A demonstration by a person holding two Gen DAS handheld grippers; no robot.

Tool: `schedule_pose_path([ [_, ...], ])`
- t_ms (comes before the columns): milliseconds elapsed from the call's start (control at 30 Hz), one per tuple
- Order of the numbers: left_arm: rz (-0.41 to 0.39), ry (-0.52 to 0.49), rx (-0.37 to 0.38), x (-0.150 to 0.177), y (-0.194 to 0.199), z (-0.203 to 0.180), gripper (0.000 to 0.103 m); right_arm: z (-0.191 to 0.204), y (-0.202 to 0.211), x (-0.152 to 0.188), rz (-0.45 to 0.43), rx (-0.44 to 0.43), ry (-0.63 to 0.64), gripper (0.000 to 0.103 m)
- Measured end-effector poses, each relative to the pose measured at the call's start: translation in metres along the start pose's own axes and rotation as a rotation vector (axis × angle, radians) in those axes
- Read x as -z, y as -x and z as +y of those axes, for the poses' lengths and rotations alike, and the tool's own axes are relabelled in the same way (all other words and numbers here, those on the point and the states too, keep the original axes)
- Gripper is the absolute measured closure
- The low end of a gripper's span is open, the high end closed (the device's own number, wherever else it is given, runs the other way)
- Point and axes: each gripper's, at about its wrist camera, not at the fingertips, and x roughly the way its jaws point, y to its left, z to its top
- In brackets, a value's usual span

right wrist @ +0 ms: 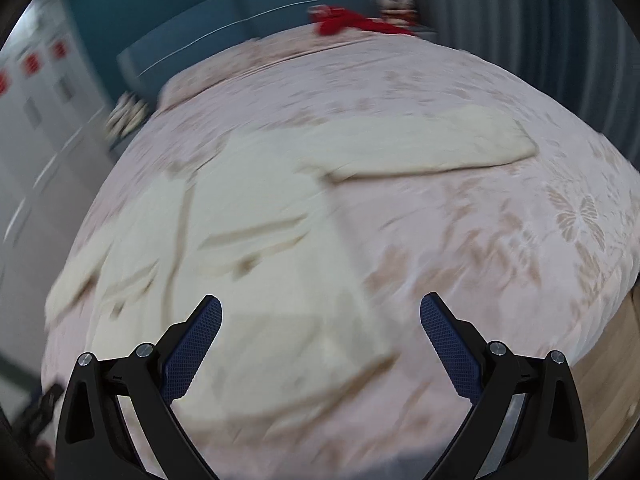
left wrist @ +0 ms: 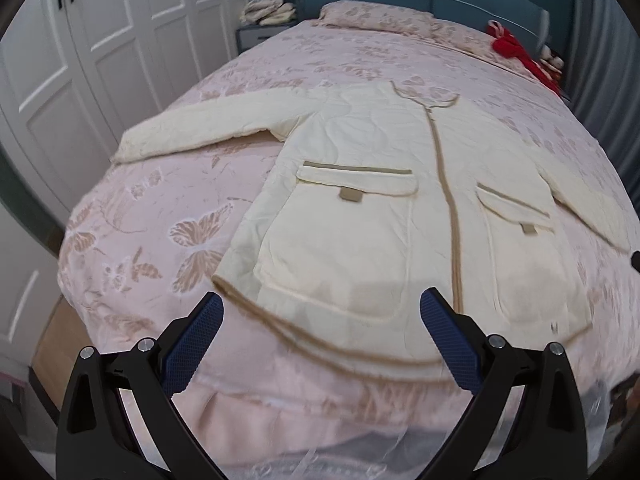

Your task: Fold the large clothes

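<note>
1. Cream quilted jacket (left wrist: pixel 360 208) lies flat at frame centre on the pink bedspread (left wrist: pixel 160 208); likely soft, bulky, light. Hem corners or cuffs look best for gripping.
2. Collar points toward upper frame, long axis along the zipper.
3. Left gripper (left wrist: pixel 320 320) and right gripper (right wrist: pixel 320 320): fingers spread, empty.

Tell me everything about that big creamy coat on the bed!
The cream coat looks soft and quilted. It lies flat, front up, on the pink butterfly bedspread, with both sleeves spread out sideways. A tan strip runs down its closed middle, and tan edging follows the hem and neck. It has two large flap pockets, each with a small tan tab. Nothing else touches it; both grippers are open and apart from it.
</note>
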Motion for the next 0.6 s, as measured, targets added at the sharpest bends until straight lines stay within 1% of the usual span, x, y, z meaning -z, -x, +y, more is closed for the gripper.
schedule_pose_path([
  [67,0.014,0.03,-0.008,-0.01,-0.014,0.001,0.007,-0.032,-0.025,-0.028,-0.014,0.045,-0.069,0.005],
  [133,0.006,0.047,-0.045,-0.022,-0.028,-0.001,0.007,-0.063,-0.051,-0.054,-0.025,0.088,-0.131,0.005],
  [200,0.002,0.043,-0.074,-0.033,-0.04,-0.003,0.007,-0.091,-0.075,-0.076,-0.03,0.125,-0.182,0.005],
  [300,0.042,0.04,-0.08,-0.05,-0.063,-0.007,0.006,-0.133,-0.111,-0.108,-0.057,0.16,-0.244,0.005],
  [367,0.067,0.054,-0.08,-0.062,-0.08,-0.01,0.006,-0.154,-0.13,-0.124,-0.066,0.168,-0.281,0.005],
  [467,0.063,0.068,-0.068,-0.075,-0.097,-0.014,0.006,-0.184,-0.161,-0.144,-0.069,0.177,-0.349,0.005],
  [567,0.069,0.06,-0.045,-0.085,-0.111,-0.02,0.006,-0.205,-0.189,-0.153,-0.051,0.196,-0.416,0.005],
  [600,0.068,0.056,-0.048,-0.088,-0.117,-0.023,0.006,-0.212,-0.197,-0.156,-0.041,0.204,-0.438,0.005],
])
